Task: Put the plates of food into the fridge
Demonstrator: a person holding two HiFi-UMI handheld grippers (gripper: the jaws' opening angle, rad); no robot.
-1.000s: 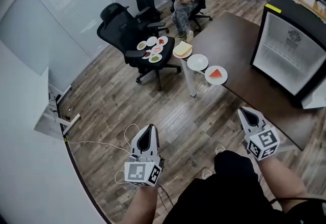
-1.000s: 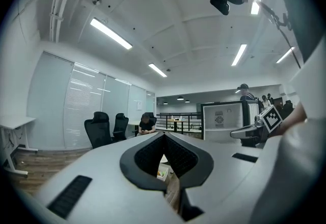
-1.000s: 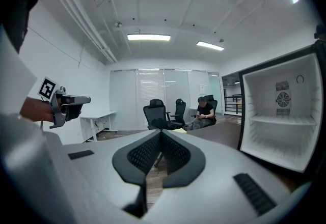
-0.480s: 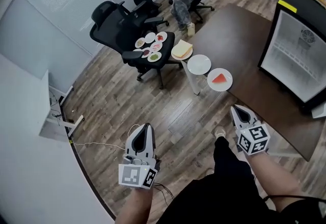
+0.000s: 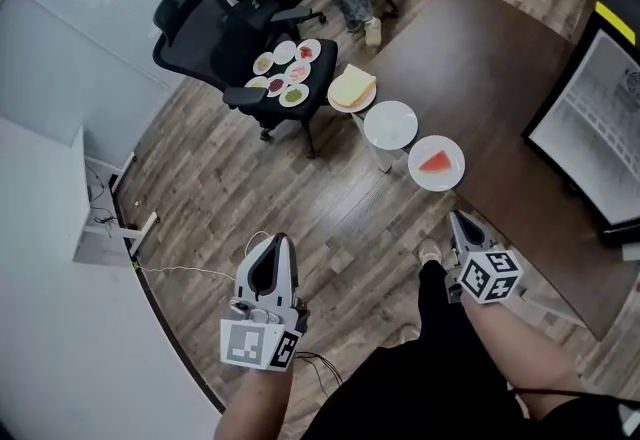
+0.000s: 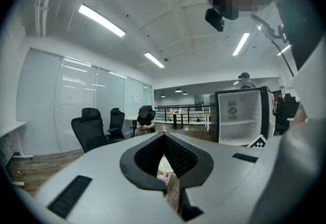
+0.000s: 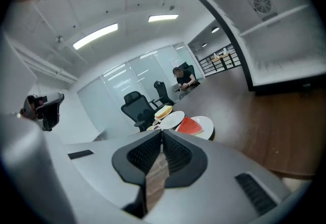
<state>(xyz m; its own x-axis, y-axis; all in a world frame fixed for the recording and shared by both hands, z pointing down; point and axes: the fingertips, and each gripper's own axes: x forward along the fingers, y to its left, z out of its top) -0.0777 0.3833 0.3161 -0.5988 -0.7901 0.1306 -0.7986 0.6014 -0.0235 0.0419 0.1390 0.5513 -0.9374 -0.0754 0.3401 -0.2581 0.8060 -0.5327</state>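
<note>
Your left gripper and right gripper both have their jaws closed on nothing. Three plates line the table edge at 12 o'clock, the nearest with what looks like watermelon. The open fridge stands at 2 o'clock.

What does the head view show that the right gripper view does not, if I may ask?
Only the head view shows the thin white cable on the wooden floor. Only the right gripper view shows the long ceiling strip lights. Both show the round white plate with a red slice on the dark brown table, and the open black fridge.
</note>
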